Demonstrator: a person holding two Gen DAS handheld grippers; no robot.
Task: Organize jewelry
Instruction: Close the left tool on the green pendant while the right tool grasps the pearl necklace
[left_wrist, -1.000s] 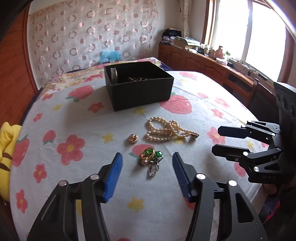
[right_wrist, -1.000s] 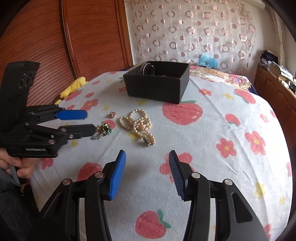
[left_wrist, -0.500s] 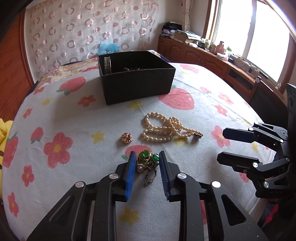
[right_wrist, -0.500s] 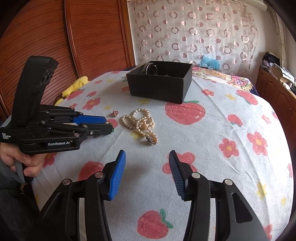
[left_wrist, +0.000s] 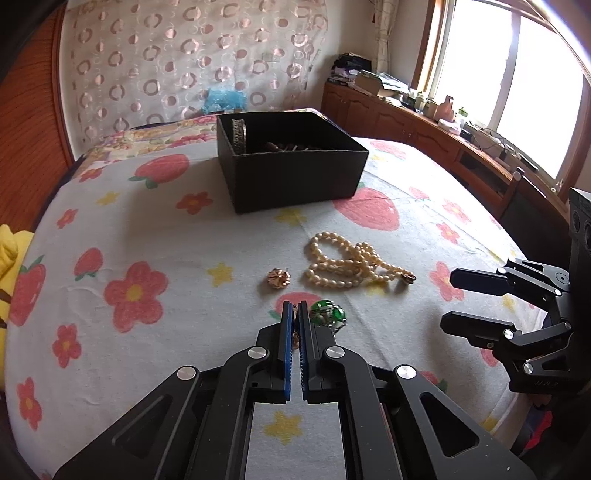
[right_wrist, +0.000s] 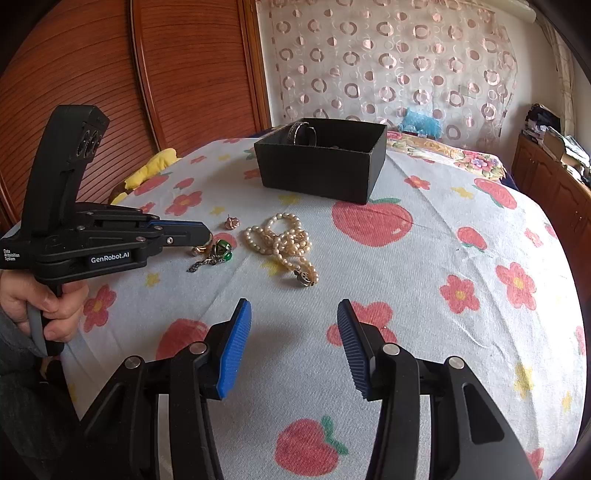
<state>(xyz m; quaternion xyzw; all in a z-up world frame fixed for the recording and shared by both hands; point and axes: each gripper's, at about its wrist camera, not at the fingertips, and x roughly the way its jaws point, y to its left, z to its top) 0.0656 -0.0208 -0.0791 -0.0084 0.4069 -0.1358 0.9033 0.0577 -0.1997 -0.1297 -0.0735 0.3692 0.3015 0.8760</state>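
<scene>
My left gripper (left_wrist: 294, 308) is shut on the gold part of a green-and-gold jewelry piece (left_wrist: 327, 314) lying on the bedspread; it also shows in the right wrist view (right_wrist: 221, 251), with its chain trailing. A pearl necklace (left_wrist: 351, 266) and a small rose-gold earring (left_wrist: 279, 277) lie just beyond. A black open box (left_wrist: 295, 173) with a bangle and other jewelry inside stands farther back. My right gripper (right_wrist: 293, 332) is open and empty, hovering over the bedspread short of the pearl necklace (right_wrist: 284, 243).
The bed has a strawberry-and-flower cover (left_wrist: 129, 258). A yellow plush (left_wrist: 9, 266) lies at the left edge. Wooden cabinets (left_wrist: 424, 125) run under the window at right. A wooden panel wall (right_wrist: 110, 92) stands behind the bed.
My left gripper moved forward over the green-and-gold piece and closed from wide open to shut on it. My right gripper stayed open and barely moved.
</scene>
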